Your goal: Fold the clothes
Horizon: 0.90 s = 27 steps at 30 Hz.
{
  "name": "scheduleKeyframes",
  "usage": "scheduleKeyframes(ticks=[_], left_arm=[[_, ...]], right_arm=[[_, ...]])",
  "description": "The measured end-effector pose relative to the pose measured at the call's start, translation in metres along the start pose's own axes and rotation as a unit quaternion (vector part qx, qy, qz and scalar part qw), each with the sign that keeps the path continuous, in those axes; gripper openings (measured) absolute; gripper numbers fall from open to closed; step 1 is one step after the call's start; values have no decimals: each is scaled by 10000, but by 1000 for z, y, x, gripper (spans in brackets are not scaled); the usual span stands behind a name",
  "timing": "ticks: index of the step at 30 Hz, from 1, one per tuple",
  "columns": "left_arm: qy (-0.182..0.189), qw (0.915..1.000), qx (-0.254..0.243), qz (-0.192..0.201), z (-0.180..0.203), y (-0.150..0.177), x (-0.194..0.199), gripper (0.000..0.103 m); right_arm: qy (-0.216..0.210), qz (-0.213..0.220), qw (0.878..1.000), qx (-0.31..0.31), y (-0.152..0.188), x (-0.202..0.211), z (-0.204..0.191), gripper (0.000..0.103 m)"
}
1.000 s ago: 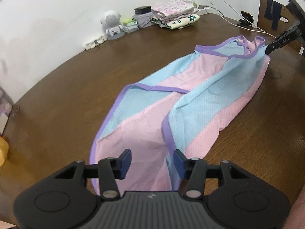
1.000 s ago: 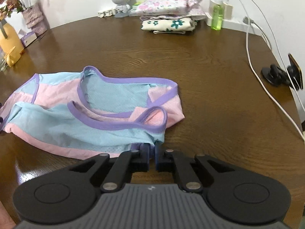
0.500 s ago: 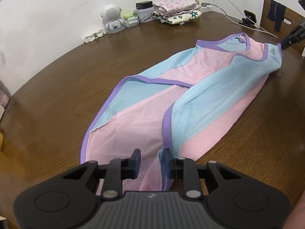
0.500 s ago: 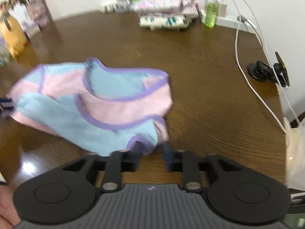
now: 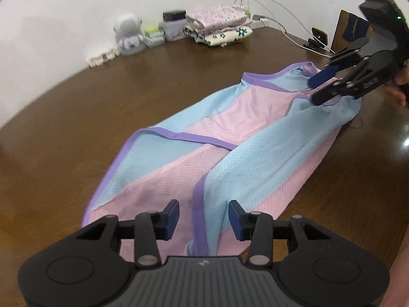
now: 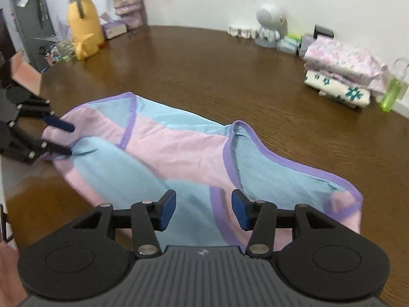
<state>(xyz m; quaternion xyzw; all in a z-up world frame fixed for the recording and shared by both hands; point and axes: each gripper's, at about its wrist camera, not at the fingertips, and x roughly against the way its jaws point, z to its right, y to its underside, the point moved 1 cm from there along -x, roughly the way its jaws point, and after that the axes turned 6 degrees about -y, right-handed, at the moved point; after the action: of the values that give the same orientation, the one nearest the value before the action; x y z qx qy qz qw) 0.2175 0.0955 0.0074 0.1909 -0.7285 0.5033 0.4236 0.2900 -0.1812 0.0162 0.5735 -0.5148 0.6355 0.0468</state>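
- While the pink and blue garment (image 5: 230,138) lies stretched lengthwise on the brown table (image 5: 127,89), both grippers sit at its opposite ends.
- Left gripper (image 5: 203,216): jaws opening, pads apart, purple-trimmed hem between them without being pinched.
- Right gripper (image 6: 203,209): jaws opening, cloth beneath and between the pads, not clamped.
- Folded clothes (image 6: 342,69) are stacked near the wall.
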Motion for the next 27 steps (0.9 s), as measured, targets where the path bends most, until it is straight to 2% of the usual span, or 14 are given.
scheduleKeyframes(ticks=[2, 3, 4, 9, 12, 14, 18, 22, 27], left_arm=[[117, 9999, 86, -52, -3, -1, -5, 19], [183, 9997, 135, -50, -5, -1, -6, 3], [249, 9995, 184, -47, -6, -1, -6, 2], [81, 9998, 154, 90, -14, -2, 0, 2], [-29, 9999, 92, 30, -14, -3, -8, 2], [-80, 9999, 91, 38, -14, -3, -11, 6], [-202, 9992, 303, 158, -23, 3, 1, 42], [-263, 9978, 455, 409, -34, 25, 40, 44], [-126, 9987, 317, 385, -23, 60, 66, 40]], right_arm=[[-200, -187, 9995, -174, -2, -13, 4, 34], [-315, -265, 9988, -263, -3, -18, 7, 14], [-410, -272, 9982, -346, -1, -19, 11, 3], [-284, 208, 9942, -1019, 1, -5, 36, 3], [-235, 217, 9932, -1119, 7, -9, 40, 3], [-195, 228, 9926, -1173, 10, -12, 42, 3], [-23, 371, 9912, -1274, 11, -14, 43, 5], [25, 820, 9868, -1397, 15, 7, 36, 21], [-160, 1008, 9886, -1104, 18, 19, 1, 23]])
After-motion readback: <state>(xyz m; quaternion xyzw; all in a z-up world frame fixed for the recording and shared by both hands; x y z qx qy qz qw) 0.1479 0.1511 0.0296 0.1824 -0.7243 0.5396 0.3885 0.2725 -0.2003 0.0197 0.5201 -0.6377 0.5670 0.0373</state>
